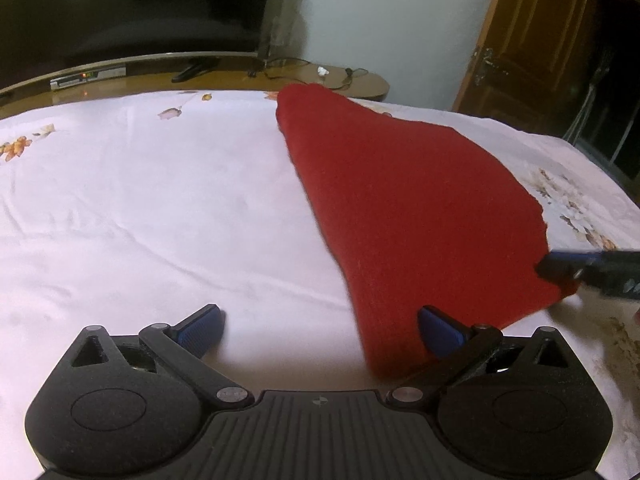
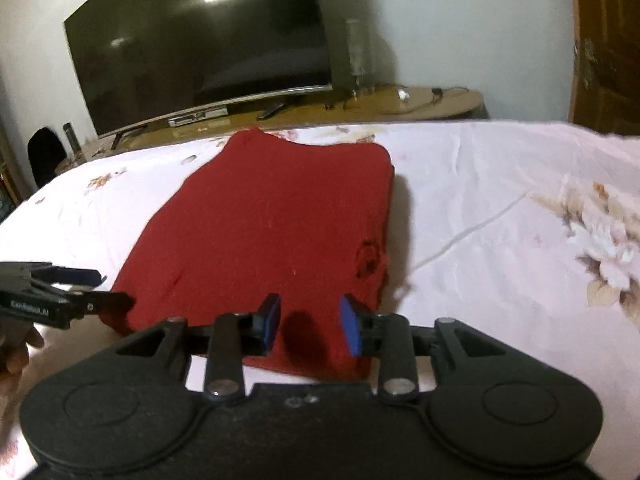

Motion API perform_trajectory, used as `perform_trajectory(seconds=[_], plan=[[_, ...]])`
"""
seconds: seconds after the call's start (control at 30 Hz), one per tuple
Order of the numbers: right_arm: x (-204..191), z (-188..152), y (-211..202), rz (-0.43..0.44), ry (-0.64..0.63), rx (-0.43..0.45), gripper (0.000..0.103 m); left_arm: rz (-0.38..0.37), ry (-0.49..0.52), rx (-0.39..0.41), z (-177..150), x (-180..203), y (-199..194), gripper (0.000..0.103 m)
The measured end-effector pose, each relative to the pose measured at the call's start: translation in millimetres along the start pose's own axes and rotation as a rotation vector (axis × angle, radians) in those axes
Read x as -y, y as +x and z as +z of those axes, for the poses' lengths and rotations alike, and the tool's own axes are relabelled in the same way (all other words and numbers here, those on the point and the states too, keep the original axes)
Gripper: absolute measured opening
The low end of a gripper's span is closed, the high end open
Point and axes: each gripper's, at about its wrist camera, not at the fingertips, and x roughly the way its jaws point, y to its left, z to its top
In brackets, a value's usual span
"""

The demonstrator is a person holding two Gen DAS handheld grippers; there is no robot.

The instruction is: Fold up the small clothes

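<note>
A red knitted garment (image 1: pixel 400 208) lies flat, folded lengthwise, on a white floral bedsheet (image 1: pixel 160 200); it also shows in the right wrist view (image 2: pixel 264 232). My left gripper (image 1: pixel 320 326) is open wide just above the sheet, its right finger (image 1: pixel 440 328) over the garment's near left corner. My right gripper (image 2: pixel 309 326) is open, its blue pads either side of the garment's near edge, nothing held. The right gripper shows in the left wrist view (image 1: pixel 576 266) at the garment's near right corner. The left gripper shows in the right wrist view (image 2: pixel 92 288) at the near left corner.
A large dark TV (image 2: pixel 200 40) stands on a wooden console (image 2: pixel 400 104) beyond the bed, with cables and a set-top box. A wooden door (image 1: pixel 532 40) is at the right. The sheet spreads wide left (image 1: pixel 100 220) and right (image 2: pixel 500 208) of the garment.
</note>
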Motion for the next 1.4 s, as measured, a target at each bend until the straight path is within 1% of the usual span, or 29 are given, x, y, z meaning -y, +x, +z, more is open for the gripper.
perform_trajectory(seconds=[0.03,0.1,0.23,0.27,0.3,0.33,0.4,0.47,0.5,0.57,0.6,0.67,0.7,0.73,0.8,0.9,1.07,1.17,1.23,1.3,1.4], plan=[[2,-3,7,-0.015,0.002,-0.027,0.032,0.001,0.005,0.001,-1,1,0,0.103],[3,-7,9,-0.026,-0.02,-0.014,0.032,-0.003,0.006,-0.002,0,0,0,0.103],[6,-1,0,-0.015,0.015,-0.012,0.032,0.0,0.007,0.004,6,0,-5,0.103],[7,1,-5,-0.006,0.028,0.002,0.034,-0.001,0.008,0.013,8,1,-6,0.103],[9,2,-9,-0.002,0.048,0.019,0.04,-0.009,0.006,0.026,11,2,-7,0.103],[14,4,-11,0.003,0.081,0.034,0.048,-0.022,0.001,0.036,14,2,-7,0.103],[37,7,-13,0.06,0.236,0.07,0.053,-0.051,-0.022,0.043,22,-1,-3,0.103],[64,10,-8,0.13,0.387,0.082,0.053,-0.108,-0.079,0.038,31,-9,4,0.103],[74,12,-5,0.149,0.428,0.086,0.054,-0.149,-0.125,0.03,35,-15,9,0.103],[90,17,4,0.171,0.467,0.09,0.059,-0.25,-0.244,0.0,42,-31,22,0.103],[99,18,11,0.186,0.487,0.08,0.061,-0.285,-0.301,-0.014,44,-38,29,0.103],[114,20,24,0.217,0.528,0.051,0.061,-0.337,-0.378,-0.024,47,-50,41,0.103],[121,21,31,0.234,0.542,0.038,0.061,-0.35,-0.397,-0.032,48,-53,46,0.102],[125,21,36,0.247,0.55,0.026,0.061,-0.368,-0.414,-0.042,49,-56,51,0.095],[132,22,48,0.288,0.566,-0.001,0.062,-0.39,-0.435,-0.069,47,-56,62,0.091],[137,22,64,0.349,0.571,-0.046,0.062,-0.402,-0.417,-0.067,50,-51,70,0.091],[140,27,78,0.427,0.585,-0.069,0.062,-0.435,-0.419,-0.075,55,-50,79,0.091],[138,32,83,0.427,0.567,-0.075,0.062,-0.451,-0.406,-0.077,60,-48,81,0.091],[136,36,87,0.433,0.562,-0.073,0.068,-0.465,-0.417,-0.077,61,-49,82,0.091],[132,40,89,0.44,0.546,-0.081,0.071,-0.482,-0.436,-0.077,62,-53,84,0.091],[128,44,93,0.454,0.524,-0.098,0.073,-0.496,-0.426,-0.086,65,-53,86,0.091]])
